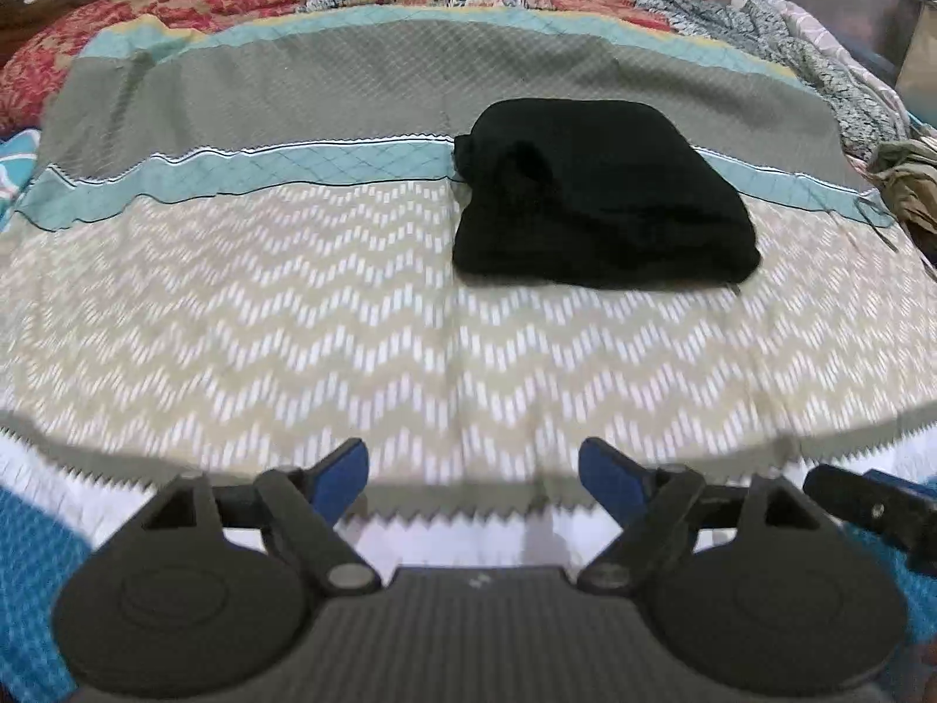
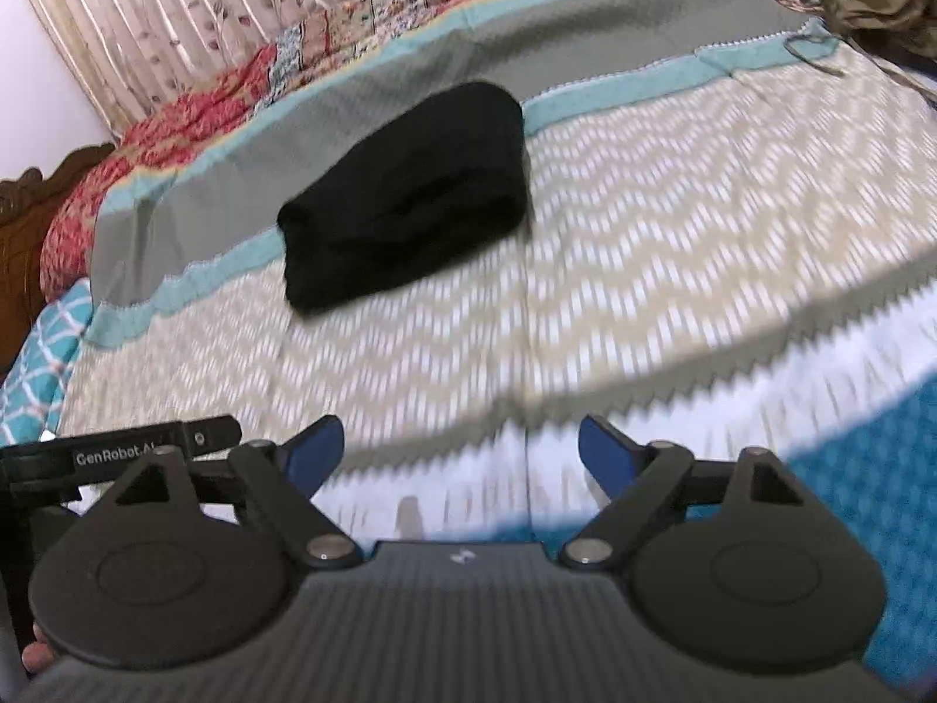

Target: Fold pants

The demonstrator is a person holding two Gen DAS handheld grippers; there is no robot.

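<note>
Folding looks finished: black pants lie bundled at one o'clock on the bed; left claw and right claw gape wide, empty, so next is only withdrawing.

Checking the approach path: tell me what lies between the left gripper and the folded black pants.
Only bare zigzag bedspread between the open left gripper and the black pants, in the left wrist view.

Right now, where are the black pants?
The folded black pants lie on the bedspread, across its teal stripe, right of centre in the left wrist view, apart from both grippers.
</note>
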